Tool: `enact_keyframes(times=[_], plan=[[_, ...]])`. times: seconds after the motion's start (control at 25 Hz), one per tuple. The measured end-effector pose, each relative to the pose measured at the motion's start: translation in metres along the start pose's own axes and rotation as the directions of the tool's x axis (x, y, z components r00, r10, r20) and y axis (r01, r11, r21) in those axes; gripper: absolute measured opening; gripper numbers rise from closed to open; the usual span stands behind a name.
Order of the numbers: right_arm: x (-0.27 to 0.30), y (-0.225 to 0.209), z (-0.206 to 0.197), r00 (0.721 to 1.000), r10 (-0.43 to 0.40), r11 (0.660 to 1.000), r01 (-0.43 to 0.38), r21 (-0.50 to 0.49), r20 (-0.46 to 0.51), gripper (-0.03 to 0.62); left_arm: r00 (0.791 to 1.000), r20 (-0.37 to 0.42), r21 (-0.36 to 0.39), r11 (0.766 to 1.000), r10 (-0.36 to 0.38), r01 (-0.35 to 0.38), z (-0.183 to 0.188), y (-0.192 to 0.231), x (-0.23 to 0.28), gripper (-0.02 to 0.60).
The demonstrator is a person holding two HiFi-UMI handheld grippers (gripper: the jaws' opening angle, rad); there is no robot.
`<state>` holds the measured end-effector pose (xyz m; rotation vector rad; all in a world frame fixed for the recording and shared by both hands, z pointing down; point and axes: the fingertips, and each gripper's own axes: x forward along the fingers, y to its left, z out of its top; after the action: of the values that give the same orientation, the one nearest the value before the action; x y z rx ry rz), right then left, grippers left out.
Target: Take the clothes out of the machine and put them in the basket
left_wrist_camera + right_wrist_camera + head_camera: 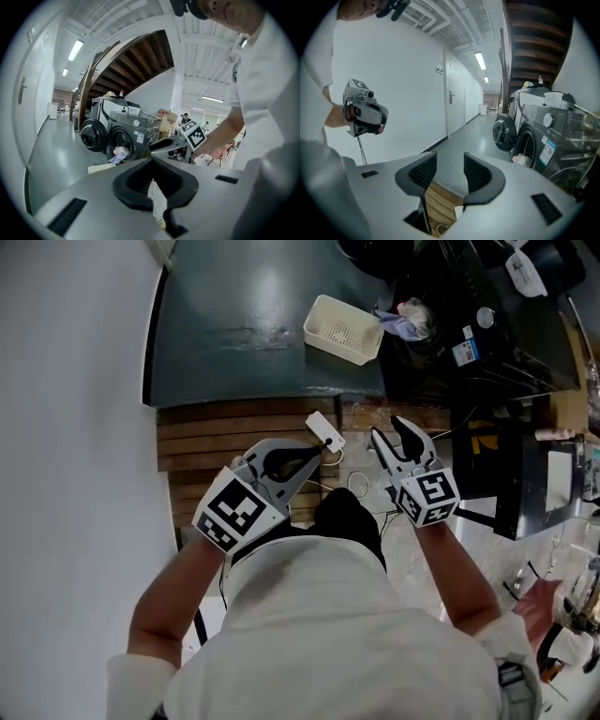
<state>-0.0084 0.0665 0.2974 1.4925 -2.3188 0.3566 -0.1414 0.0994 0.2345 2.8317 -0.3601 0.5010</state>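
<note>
The white basket (342, 329) stands on the dark green floor beside the machine's open drum, where a bundle of light clothes (408, 320) hangs out. In the left gripper view the grey washing machine (136, 133) is far ahead with its round door (92, 136) swung open and clothes (119, 153) at its mouth. My left gripper (321, 454) is held in front of the body, its tips together and nothing in it. My right gripper (387, 430) is beside it, jaws apart and empty. Both are well short of the machine (539, 136).
A slatted wooden platform (234, 437) lies under the grippers, with a white tag (325, 430) and a cable on it. A white wall (66, 427) runs along the left. Dark equipment and clutter (525, 484) fill the right side. A second machine stands behind the first.
</note>
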Motion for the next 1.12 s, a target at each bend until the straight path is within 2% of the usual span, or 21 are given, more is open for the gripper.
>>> enact_keyframes(times=[0.28,0.6,0.72,0.92,1.12], plan=[[0.03,-0.045,0.043,0.994,-0.11,0.993,0.109,0.036,0.009,0.169,0.997,0.033,-0.018,0.998,-0.063,0.063,0.045,0.038,0.009,-0.003],[0.09,-0.124,0.047,0.979,-0.202,0.973,0.199,0.116,0.016,0.17,0.994,0.023,-0.035,0.994,-0.106,0.107,0.067,0.096,0.061,-0.003],[0.124,-0.162,0.042,0.972,-0.234,0.964,0.23,0.133,0.014,0.17,0.992,0.01,-0.047,0.991,-0.123,0.124,0.071,0.129,0.09,-0.003],[0.186,-0.236,0.014,0.956,-0.292,0.944,0.292,0.154,-0.025,0.216,0.983,-0.028,-0.065,0.982,-0.181,0.179,0.065,0.178,0.154,-0.003],[0.229,-0.318,-0.026,0.906,-0.414,0.888,0.423,0.182,-0.085,0.293,0.963,-0.035,-0.083,0.961,-0.267,0.263,0.057,0.203,0.219,-0.003]])
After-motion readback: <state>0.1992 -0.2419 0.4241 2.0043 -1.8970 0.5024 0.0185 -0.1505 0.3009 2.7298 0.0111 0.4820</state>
